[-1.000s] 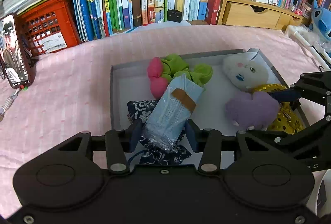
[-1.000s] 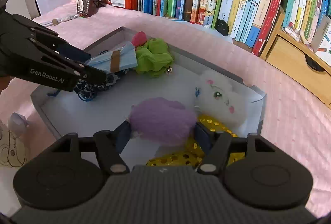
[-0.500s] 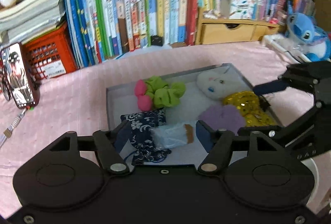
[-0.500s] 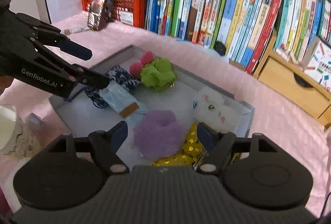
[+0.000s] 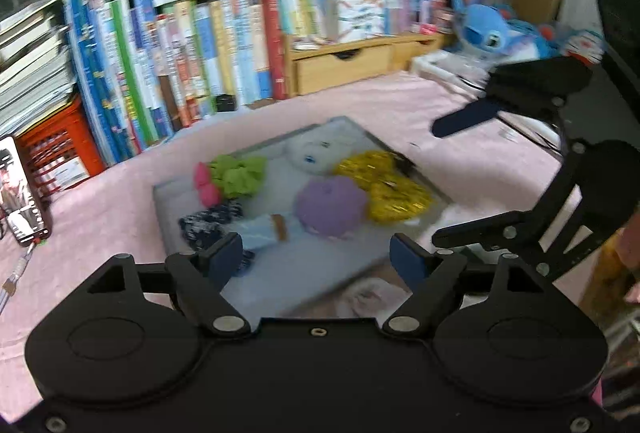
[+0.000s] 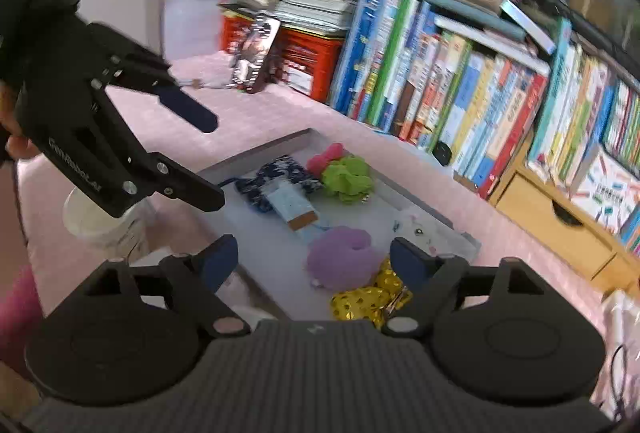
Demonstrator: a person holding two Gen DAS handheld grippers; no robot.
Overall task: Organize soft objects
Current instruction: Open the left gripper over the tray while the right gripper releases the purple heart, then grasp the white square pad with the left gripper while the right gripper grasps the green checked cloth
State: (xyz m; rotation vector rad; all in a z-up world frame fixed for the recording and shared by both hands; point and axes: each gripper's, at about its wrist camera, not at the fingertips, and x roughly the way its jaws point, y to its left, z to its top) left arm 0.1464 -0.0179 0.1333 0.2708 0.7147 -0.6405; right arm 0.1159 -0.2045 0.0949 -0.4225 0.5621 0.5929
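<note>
A grey tray (image 5: 280, 265) (image 6: 260, 253) on the pink cloth holds several soft things: a purple plush (image 5: 330, 207) (image 6: 340, 261), a light-blue tissue pack (image 5: 262, 231) (image 6: 290, 205), a dark floral pouch (image 5: 208, 225) (image 6: 280, 177), a green and pink scrunchie (image 5: 234, 175) (image 6: 346, 175), a white plush head (image 5: 314, 153) (image 6: 418, 229) and a gold sequin piece (image 5: 386, 185) (image 6: 368, 299). My left gripper (image 5: 318, 259) is open and empty, raised above the tray's near edge. My right gripper (image 6: 314, 259) is open and empty, also raised above the tray.
A row of upright books (image 5: 208, 61) lines the back. A red crate (image 5: 56, 153) and a phone (image 5: 22, 209) stand at the left. A wooden drawer box (image 5: 344, 65) and a blue plush (image 5: 488, 37) are at the right. A white cup (image 6: 100, 221) stands near the tray.
Both grippers let go of the tissue pack and the purple plush, opened wide, and drew back and up from the tray. Both things now lie in the tray.
</note>
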